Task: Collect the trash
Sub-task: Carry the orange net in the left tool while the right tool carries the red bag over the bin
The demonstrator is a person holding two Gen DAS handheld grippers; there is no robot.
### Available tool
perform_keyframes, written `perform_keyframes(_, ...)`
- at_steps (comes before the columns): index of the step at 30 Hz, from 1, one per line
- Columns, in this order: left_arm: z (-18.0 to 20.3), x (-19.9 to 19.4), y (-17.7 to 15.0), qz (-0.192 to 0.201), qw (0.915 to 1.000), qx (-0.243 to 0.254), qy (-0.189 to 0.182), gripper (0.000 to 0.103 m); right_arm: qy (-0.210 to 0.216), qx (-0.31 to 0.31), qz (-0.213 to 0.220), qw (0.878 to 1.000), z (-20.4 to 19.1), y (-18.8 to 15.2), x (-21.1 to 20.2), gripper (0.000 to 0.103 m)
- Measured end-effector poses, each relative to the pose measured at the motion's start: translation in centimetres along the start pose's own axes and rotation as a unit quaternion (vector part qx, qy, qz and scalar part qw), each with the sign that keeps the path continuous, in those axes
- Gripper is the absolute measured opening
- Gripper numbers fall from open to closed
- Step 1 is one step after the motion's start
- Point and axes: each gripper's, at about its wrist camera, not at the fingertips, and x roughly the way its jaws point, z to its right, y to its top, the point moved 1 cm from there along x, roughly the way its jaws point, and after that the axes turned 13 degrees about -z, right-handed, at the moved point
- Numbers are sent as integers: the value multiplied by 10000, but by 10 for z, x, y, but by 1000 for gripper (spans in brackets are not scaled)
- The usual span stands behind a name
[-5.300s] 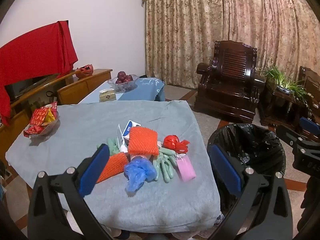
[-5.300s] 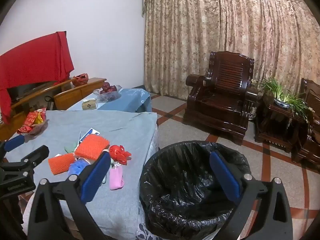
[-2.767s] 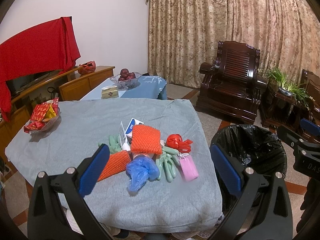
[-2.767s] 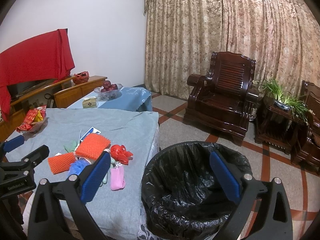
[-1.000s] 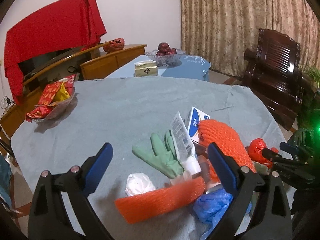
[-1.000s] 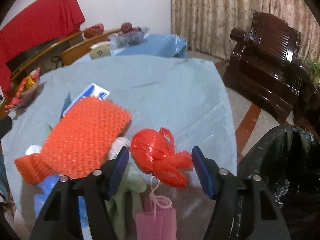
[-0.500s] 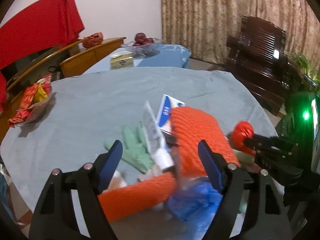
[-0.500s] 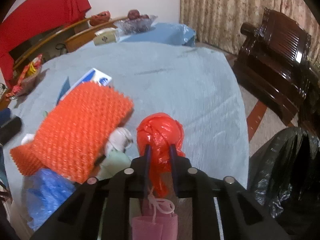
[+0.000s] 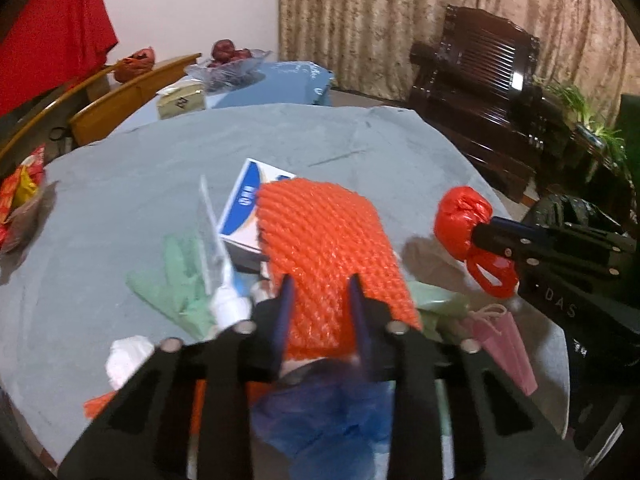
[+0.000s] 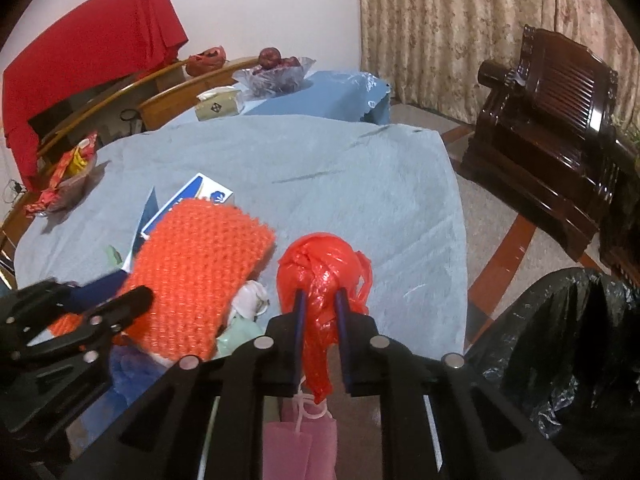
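Observation:
A heap of trash lies on the grey-clothed table (image 9: 120,184). My left gripper (image 9: 320,300) is shut on the big orange foam net (image 9: 320,248), which also shows in the right wrist view (image 10: 200,268). My right gripper (image 10: 320,308) is shut on the knotted red plastic bag (image 10: 320,268) and holds it above the cloth; the bag also shows in the left wrist view (image 9: 460,220). A pink mask (image 9: 504,340), a blue bag (image 9: 328,420), green gloves (image 9: 176,284), a blue-white box (image 9: 248,204) and a second orange net (image 9: 96,404) lie around. The black-lined bin (image 10: 560,344) stands right of the table.
A snack bowl (image 10: 68,176) sits at the table's left edge. A tissue box (image 10: 220,106) and fruit bowl (image 10: 276,68) stand on the blue table behind. A dark wooden armchair (image 10: 552,136) stands at the right. A white crumpled tissue (image 9: 128,360) lies near the left gripper.
Both grippers came in over the heap and closed: the left on the big orange net, the right on the red bag, which now hangs lifted off the cloth.

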Motion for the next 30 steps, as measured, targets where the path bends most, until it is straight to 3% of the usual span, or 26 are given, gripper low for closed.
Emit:
perform_keyframes(5,4,-10,-1,228,9997,17,101,14,63,-22,150,9999,0,-3,-12,15)
perform_keyframes(16,10,-72,9,763,9970,-103,17,14,173,82,732,9971,6,-3,-69,15)
perform_keyframes(30,91,-106,12,923,9932,447,-557,14,-242,592,1157,9912,66,-40,-154,15)
